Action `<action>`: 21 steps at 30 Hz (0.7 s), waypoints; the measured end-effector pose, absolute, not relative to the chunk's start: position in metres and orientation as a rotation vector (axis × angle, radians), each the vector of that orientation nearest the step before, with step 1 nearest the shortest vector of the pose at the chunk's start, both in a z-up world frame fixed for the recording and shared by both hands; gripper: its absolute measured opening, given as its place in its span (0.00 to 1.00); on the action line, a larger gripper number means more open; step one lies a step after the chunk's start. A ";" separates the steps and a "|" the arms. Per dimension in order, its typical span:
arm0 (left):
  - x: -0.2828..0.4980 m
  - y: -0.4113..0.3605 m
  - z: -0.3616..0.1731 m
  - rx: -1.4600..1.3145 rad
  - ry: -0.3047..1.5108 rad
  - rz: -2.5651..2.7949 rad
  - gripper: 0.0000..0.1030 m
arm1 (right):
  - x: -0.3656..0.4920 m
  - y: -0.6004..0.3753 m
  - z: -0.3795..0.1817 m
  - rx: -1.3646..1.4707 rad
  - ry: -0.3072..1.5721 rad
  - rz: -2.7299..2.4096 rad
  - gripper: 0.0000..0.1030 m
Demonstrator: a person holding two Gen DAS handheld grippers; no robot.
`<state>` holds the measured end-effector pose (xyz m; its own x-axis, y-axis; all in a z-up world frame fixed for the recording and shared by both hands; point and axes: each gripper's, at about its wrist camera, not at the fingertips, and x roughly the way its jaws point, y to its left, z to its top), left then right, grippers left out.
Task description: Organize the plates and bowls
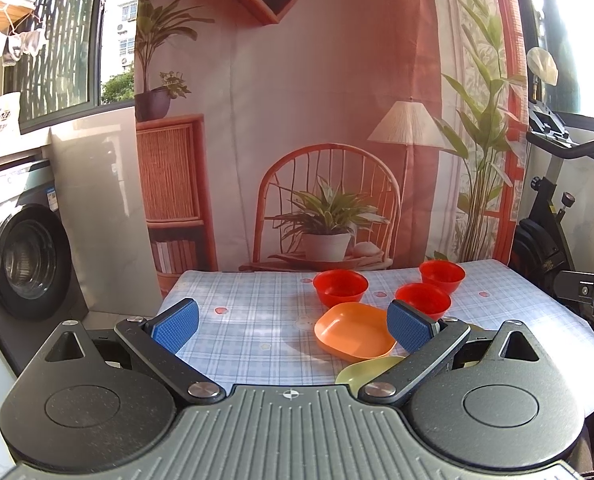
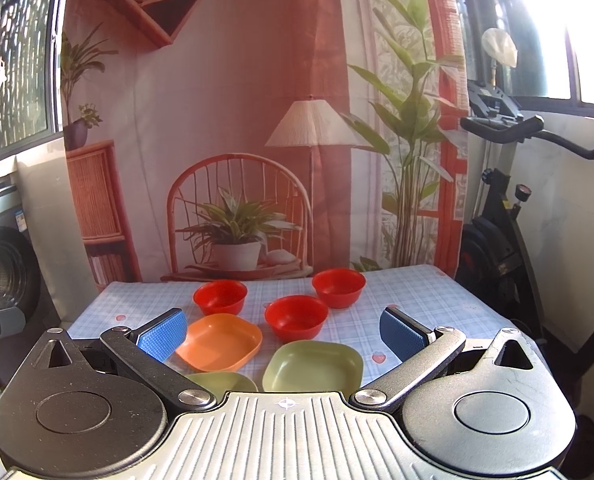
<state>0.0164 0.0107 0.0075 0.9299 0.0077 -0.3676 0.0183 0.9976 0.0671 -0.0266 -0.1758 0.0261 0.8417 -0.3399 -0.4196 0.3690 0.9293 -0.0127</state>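
Three red bowls stand apart on the checked tablecloth: a left one [image 2: 220, 297], a middle one [image 2: 296, 317] and a far right one [image 2: 338, 287]. An orange square plate [image 2: 220, 341] lies in front of the left bowl. A green square plate [image 2: 313, 366] lies nearest, and a second green plate [image 2: 221, 384] peeks out by my right gripper's left arm. My right gripper [image 2: 283, 334] is open and empty above the plates. My left gripper [image 1: 293, 326] is open and empty, left of the orange plate [image 1: 353, 330] and the bowls [image 1: 340, 287].
The table [image 2: 437, 304] backs onto a printed room backdrop. An exercise bike [image 2: 509, 216] stands to its right. A washing machine [image 1: 21, 256] stands to its left. The table's left half [image 1: 233, 320] carries only the cloth.
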 end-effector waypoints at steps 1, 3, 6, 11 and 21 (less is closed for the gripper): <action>0.021 0.011 0.009 0.076 0.373 -0.001 0.98 | -0.023 -0.181 0.031 0.066 0.414 -0.365 1.00; 0.030 0.010 0.011 0.093 0.358 0.006 0.98 | -0.011 -0.190 0.033 0.055 0.396 -0.359 1.00; 0.049 0.011 0.013 0.099 0.360 0.007 0.98 | 0.008 -0.200 0.036 0.031 0.386 -0.363 1.00; 0.084 0.008 0.010 0.097 0.379 -0.015 0.98 | 0.044 -0.216 0.025 0.037 0.429 -0.341 0.99; 0.146 0.005 -0.044 0.095 0.533 -0.063 0.90 | 0.109 -0.229 -0.039 0.027 0.575 -0.289 0.92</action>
